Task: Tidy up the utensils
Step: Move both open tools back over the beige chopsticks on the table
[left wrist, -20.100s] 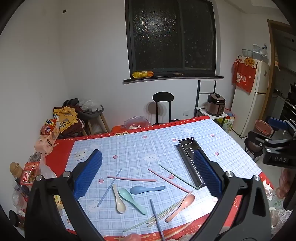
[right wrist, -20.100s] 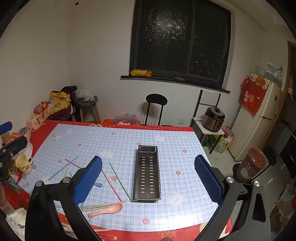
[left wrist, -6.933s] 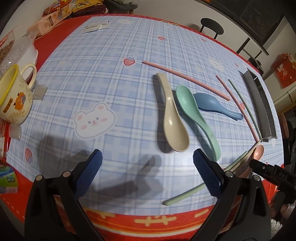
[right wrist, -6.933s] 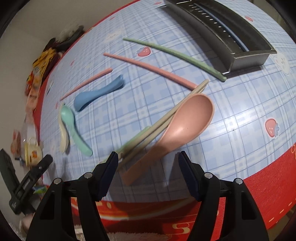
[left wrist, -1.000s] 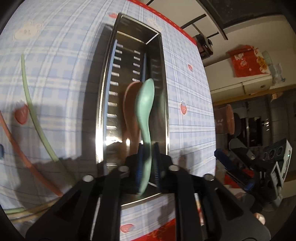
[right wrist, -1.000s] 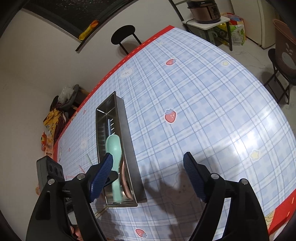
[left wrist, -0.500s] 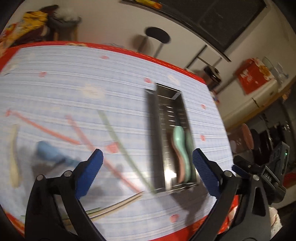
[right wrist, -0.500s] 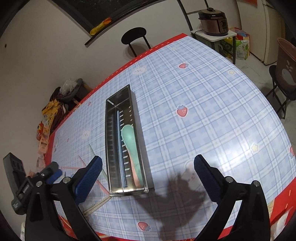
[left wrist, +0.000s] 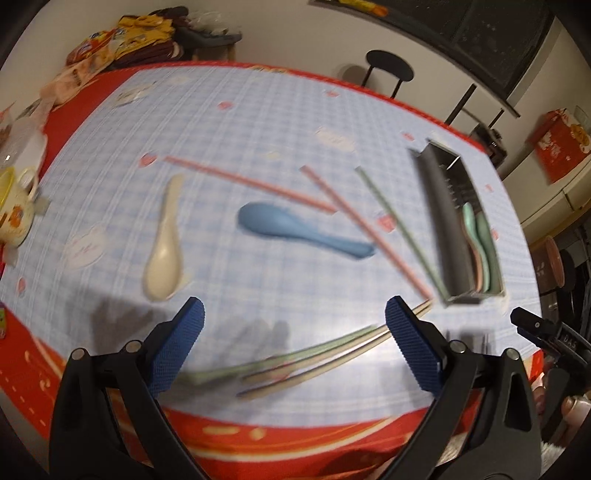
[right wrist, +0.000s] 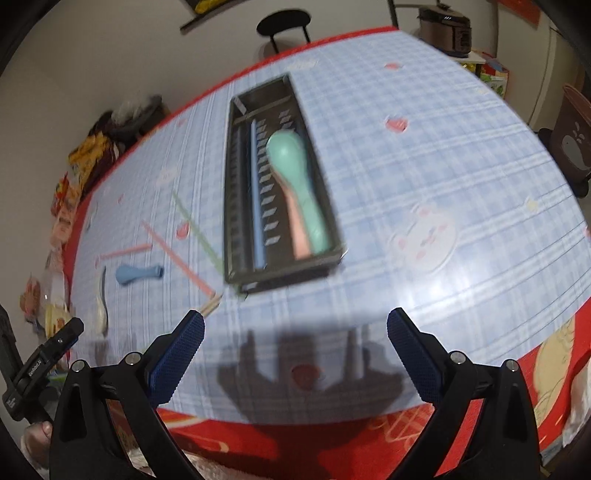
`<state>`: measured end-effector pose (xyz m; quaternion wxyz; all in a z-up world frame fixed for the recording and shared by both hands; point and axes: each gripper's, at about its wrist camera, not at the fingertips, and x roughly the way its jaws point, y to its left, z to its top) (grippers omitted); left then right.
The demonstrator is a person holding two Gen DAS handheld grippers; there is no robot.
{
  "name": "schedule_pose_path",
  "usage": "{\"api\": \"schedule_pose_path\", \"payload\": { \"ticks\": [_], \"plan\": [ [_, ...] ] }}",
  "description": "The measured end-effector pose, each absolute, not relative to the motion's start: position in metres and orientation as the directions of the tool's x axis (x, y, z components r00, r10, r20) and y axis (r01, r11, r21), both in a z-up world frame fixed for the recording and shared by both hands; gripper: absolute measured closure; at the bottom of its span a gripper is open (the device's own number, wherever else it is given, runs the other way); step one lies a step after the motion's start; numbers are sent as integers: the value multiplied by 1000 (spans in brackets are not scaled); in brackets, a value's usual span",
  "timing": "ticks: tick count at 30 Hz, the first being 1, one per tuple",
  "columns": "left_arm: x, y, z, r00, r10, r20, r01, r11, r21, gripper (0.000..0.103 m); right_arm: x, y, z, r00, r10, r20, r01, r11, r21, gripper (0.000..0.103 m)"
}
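The metal tray (right wrist: 240,206) lies on the checked tablecloth with a green spoon (right wrist: 295,173) on top of a pink spoon (right wrist: 301,236) and a blue chopstick (right wrist: 256,199) inside it. In the left wrist view the tray (left wrist: 437,229) is at the far right. A blue spoon (left wrist: 295,225) and a cream spoon (left wrist: 164,251) lie on the cloth ahead of my left gripper (left wrist: 293,332), which is open and empty. Pink chopsticks (left wrist: 251,182) and a green chopstick (left wrist: 399,225) lie beyond. My right gripper (right wrist: 295,338) hangs open and empty over the near table edge, short of the tray.
A bundle of cream and green chopsticks (left wrist: 314,360) lies near the front edge, between the left jaws. A yellow-rimmed mug (left wrist: 13,214) and snack packs stand at the table's left. A black stool (left wrist: 388,70) and a rice cooker (right wrist: 445,31) stand beyond the table.
My left gripper let the green spoon go into the tray, opened wide and swung left over the loose spoons. My right gripper opened fully and drew nearer the tray's near end.
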<state>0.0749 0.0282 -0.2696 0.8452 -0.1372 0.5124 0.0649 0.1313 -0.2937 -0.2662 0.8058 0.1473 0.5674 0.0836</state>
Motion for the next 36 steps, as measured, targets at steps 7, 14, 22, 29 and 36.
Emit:
{"api": "schedule_pose_path", "payload": {
  "ticks": [7, 14, 22, 29, 36],
  "plan": [
    [48, 67, -281, 443, -18, -896, -273, 949, -154, 6, 117, -236, -278, 269, 317, -910, -31, 947, 321, 6],
    [37, 108, -288, 440, -24, -898, -281, 946, -163, 6, 108, -201, -284, 237, 331, -913, -38, 943, 332, 6],
    [40, 147, -295, 438, -45, -898, -261, 949, -175, 6, 109, -173, -283, 260, 345, -902, -38, 937, 347, 8],
    [53, 167, -297, 460, -78, -884, -254, 943, -215, 6, 128, -154, -284, 240, 324, -915, -44, 945, 323, 17],
    [51, 145, -302, 454, -151, -878, -138, 962, -236, 6, 122, -131, -310, 123, 257, -958, -75, 965, 250, 18]
  ]
}}
